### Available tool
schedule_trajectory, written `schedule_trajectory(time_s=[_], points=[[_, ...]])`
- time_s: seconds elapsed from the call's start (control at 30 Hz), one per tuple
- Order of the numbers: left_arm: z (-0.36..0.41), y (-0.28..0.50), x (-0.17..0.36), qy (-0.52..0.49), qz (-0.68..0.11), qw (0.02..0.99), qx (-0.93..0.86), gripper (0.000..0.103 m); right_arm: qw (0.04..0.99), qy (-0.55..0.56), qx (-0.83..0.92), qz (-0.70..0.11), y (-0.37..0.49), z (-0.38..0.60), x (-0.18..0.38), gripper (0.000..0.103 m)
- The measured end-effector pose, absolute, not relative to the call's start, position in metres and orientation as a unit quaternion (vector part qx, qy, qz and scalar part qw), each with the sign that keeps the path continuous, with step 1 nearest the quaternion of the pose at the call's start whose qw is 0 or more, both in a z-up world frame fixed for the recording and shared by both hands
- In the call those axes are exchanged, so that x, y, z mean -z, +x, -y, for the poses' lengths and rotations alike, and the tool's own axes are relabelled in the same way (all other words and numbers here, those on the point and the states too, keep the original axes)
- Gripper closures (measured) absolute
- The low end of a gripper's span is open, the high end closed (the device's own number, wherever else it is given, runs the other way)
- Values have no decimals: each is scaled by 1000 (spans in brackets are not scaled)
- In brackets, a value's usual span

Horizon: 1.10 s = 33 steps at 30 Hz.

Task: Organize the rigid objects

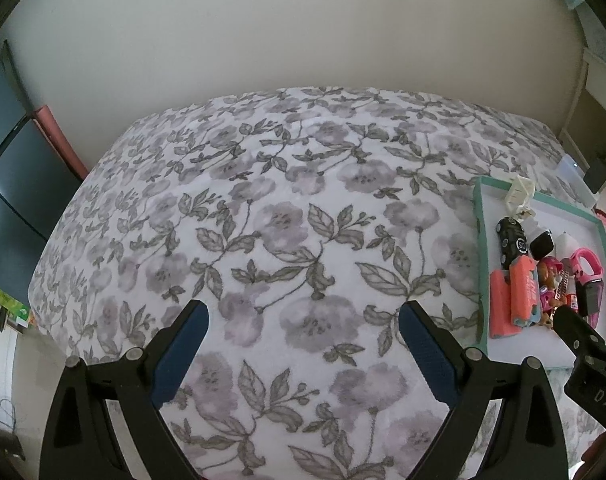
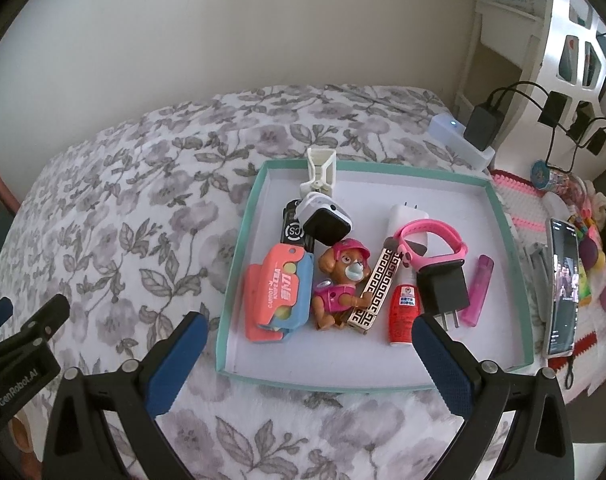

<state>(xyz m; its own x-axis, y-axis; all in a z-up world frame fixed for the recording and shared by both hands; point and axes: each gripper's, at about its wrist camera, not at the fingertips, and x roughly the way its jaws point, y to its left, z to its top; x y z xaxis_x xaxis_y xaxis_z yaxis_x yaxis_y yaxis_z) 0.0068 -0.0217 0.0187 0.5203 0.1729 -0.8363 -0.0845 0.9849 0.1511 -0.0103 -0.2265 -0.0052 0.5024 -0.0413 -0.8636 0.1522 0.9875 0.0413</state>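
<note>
Tray (image 2: 503, 216) sits on the bed (image 2: 143, 216), right of its middle. In the tray: clip (image 2: 320, 172) over the far rim, knife case (image 2: 277, 294) at left, toy dog (image 2: 339, 280) in the middle, bottle (image 2: 403, 312) and plug (image 2: 443, 288) to its right, lighter (image 2: 479, 288) rightmost. Phone (image 2: 563, 292) lies right of the tray, outside it.
</note>
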Motion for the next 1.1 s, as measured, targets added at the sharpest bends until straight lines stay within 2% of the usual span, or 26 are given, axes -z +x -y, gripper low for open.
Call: schedule_trajectory(time_s=[1.1], points=[[21, 9, -22, 47, -478, 872, -89, 7, 864, 52, 57, -498, -9, 225, 7, 0]])
